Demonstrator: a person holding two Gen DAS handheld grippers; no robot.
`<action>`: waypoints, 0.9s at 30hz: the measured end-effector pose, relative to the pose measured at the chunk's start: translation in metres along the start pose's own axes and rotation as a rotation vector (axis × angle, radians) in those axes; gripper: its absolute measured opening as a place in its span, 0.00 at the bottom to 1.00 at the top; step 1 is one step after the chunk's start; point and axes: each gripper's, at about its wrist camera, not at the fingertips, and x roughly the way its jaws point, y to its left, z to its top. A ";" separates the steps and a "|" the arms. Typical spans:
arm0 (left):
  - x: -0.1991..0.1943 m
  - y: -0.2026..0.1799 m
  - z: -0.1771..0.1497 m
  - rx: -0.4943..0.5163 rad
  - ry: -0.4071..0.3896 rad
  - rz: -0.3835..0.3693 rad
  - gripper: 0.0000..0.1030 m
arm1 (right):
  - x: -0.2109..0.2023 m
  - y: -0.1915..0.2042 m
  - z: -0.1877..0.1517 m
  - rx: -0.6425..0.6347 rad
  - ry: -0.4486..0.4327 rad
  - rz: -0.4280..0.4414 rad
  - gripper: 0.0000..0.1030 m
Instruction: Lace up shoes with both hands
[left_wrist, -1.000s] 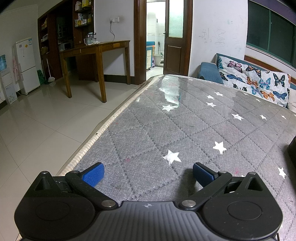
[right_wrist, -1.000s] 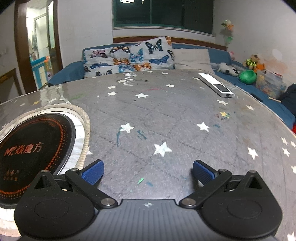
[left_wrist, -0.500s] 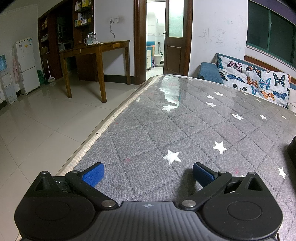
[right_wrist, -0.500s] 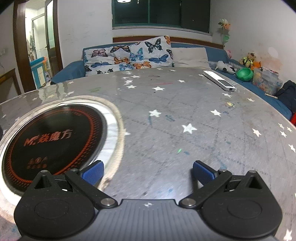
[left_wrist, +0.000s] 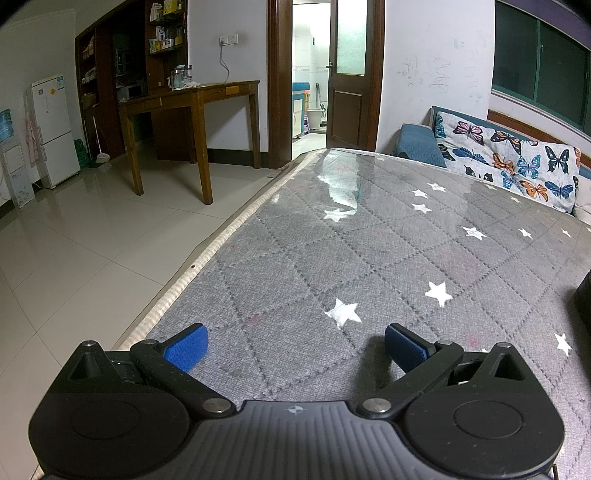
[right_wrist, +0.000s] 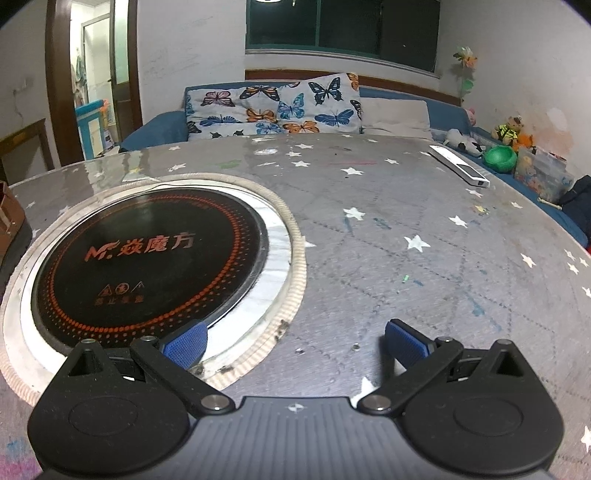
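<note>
Both hand-held grippers hang over the table (left_wrist: 369, 236) with nothing between their fingers. The left hand-held gripper (left_wrist: 295, 341) has its jaws spread wide above grey quilted cloth printed with white stars, near the table's edge, with tiled floor beyond. The right hand-held gripper (right_wrist: 295, 339) is equally wide, its left blue pad (right_wrist: 184, 341) over the rim of the round induction hob (right_wrist: 147, 258) set into the table.

No lace is visible in either view. The only likely trace of the task's thing is a brown object with a dark base (right_wrist: 11, 225) cut off at the far left edge of the right wrist view, left of the hob; it may be a shoe, but too little shows to be sure. A dark shape (left_wrist: 583, 295) at the right edge of the left wrist view may be the same thing, again unclear. If so, the shoe lies between the two hand-held grippers, left of the right one and right of the left one. Its long axis cannot be told, nor which hand is nearer.

Counted: two hand-held grippers, one hob, one white remote (right_wrist: 460, 166) lying beyond the hob toward the sofa, and at most one possible shoe.

The lacing appears not yet begun; the next move probably calls for turning both hand-held grippers inward.
</note>
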 end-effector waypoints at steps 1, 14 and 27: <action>0.000 0.000 0.000 0.000 0.000 0.000 1.00 | 0.000 0.001 0.000 -0.002 0.002 -0.001 1.00; 0.000 0.000 0.000 0.000 0.000 0.000 1.00 | 0.000 0.006 -0.002 -0.007 0.002 -0.006 1.00; 0.000 0.000 0.000 0.000 0.000 0.000 1.00 | -0.002 0.004 -0.002 -0.006 0.002 -0.006 1.00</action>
